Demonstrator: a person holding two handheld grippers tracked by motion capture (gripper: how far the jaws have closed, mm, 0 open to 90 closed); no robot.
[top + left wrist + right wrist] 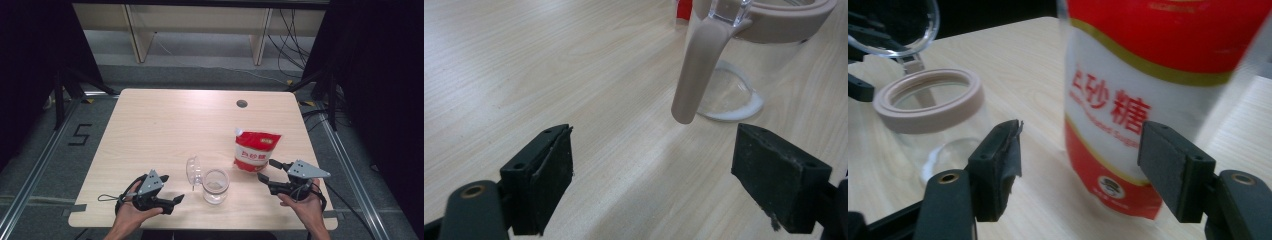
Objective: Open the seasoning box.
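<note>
At the near edge of the pale wooden desk (150, 125), the left claw (171, 189) lies in a hand, its 2 black jaws spread wide with nothing between them. In the left gripper view those jaws frame bare wood, and the clear glass jar with a beige rim (769, 30) stands just beyond them, its beige clasp arm (696, 70) hanging down the side.

The jar (215, 185) sits close to the front of the desk, between the 2 claws. It is open, and its clear hinged lid (193, 171) stands tipped back on the far-left side. A thin layer of something pale seems to lie at the bottom, though I cannot tell what it is.

On the near right, the right claw (266, 170) is released, jaws apart and pressing on nothing. It points toward the red and white plastic pouch with a white spout (255, 150), which stands upright just beyond and right of the jar. In the right gripper view the pouch (1153, 100) rises between and just past the 2 jaw tips, printed characters facing the camera, with the jar (928, 100) to its left.

Farther back, a round dark grommet hole (242, 103) marks the desk.
</note>
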